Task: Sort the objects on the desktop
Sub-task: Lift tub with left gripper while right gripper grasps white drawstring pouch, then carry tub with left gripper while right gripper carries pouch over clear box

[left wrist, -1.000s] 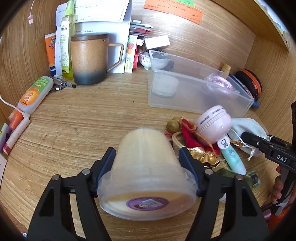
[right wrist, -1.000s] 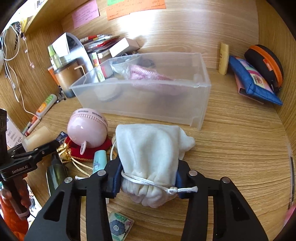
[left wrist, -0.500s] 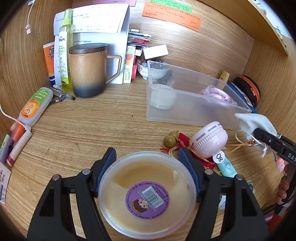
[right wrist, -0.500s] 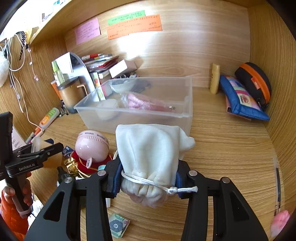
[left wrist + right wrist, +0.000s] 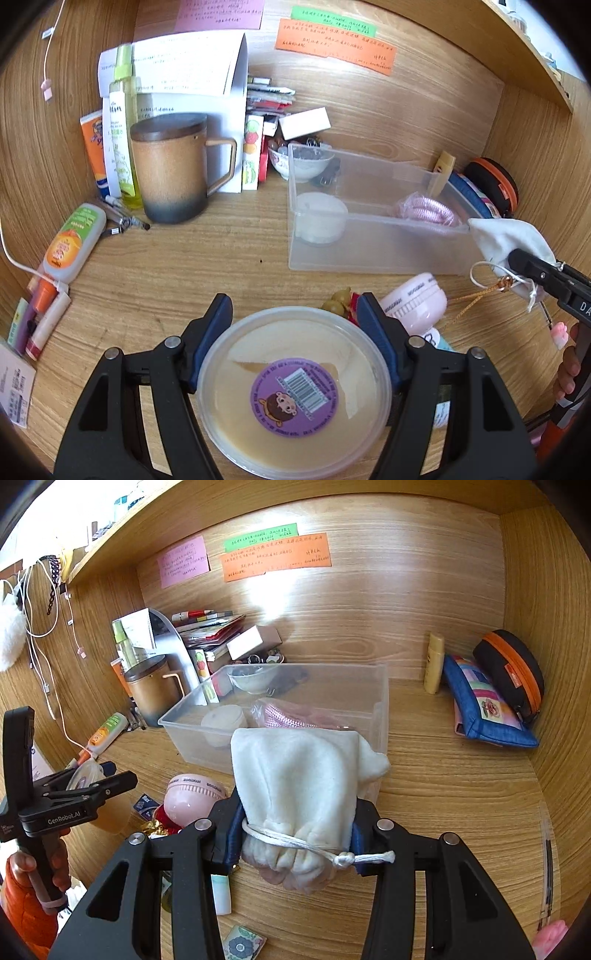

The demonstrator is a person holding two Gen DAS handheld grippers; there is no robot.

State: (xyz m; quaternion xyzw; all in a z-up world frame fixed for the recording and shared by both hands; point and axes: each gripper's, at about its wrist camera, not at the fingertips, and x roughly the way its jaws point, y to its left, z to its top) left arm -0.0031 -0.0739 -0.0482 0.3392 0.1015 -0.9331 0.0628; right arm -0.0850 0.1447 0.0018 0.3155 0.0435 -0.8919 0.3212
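Note:
My left gripper (image 5: 294, 314) is shut on a clear plastic cup (image 5: 294, 391) with a purple barcode sticker on its lid, held above the wooden desk. That cup (image 5: 88, 775) also shows at the left of the right wrist view, in the left gripper (image 5: 110, 775). My right gripper (image 5: 295, 812) is shut on a white drawstring pouch (image 5: 299, 782), lifted just in front of the clear plastic bin (image 5: 380, 701). In the left wrist view the pouch (image 5: 506, 236) hangs at the bin's (image 5: 369, 254) right end. The bin holds a white jar (image 5: 320, 218) and a pink cord (image 5: 424, 208).
A pink round fan (image 5: 192, 797), a red and gold trinket (image 5: 162, 823) and a small tube (image 5: 221, 893) lie on the desk below the grippers. A lidded brown mug (image 5: 170, 170), bottles and papers crowd the back left. A blue pouch (image 5: 480, 705) and an orange-trimmed case (image 5: 513, 672) sit at the right.
Both grippers have risen with their loads. The cup has tipped so its stickered lid faces the left camera. The pouch has come up off the desk to the bin's height.

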